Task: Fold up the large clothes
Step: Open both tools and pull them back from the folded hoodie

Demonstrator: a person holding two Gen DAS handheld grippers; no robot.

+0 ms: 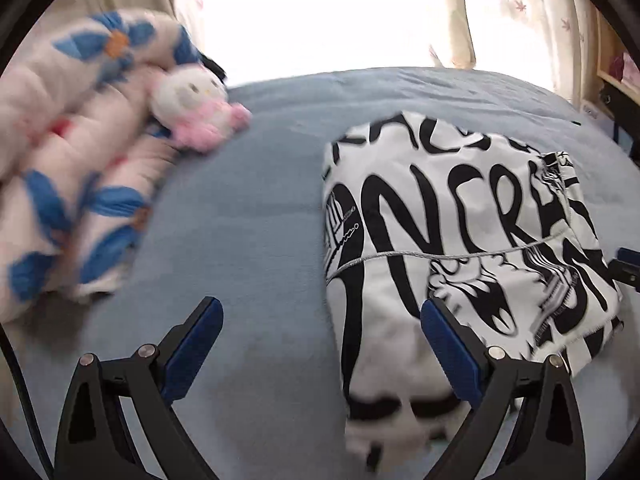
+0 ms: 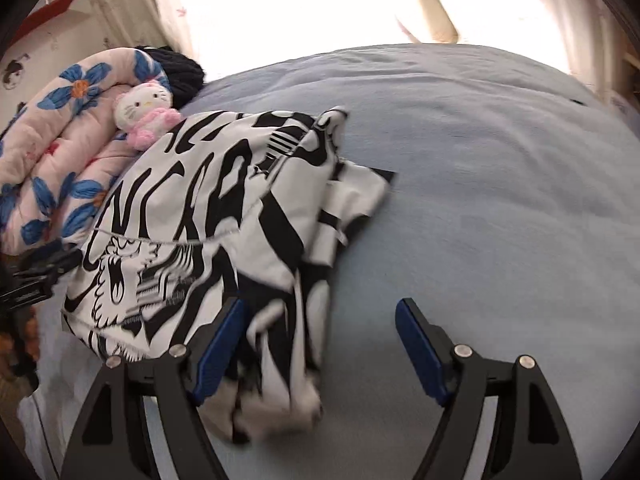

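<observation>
Now the black-and-white printed garment (image 1: 460, 216) lies folded on the blue bedsheet (image 1: 256, 208), beside the floral quilt (image 1: 80, 152); left gripper (image 1: 320, 320) and right gripper (image 2: 320, 320) gape empty, so best smooth its rumpled near edge

The white garment (image 1: 460, 216) with big black lettering (also some drawn figures) lies folded in a compact bundle on the light blue bedsheet (image 1: 260, 208), edges uneven.
</observation>
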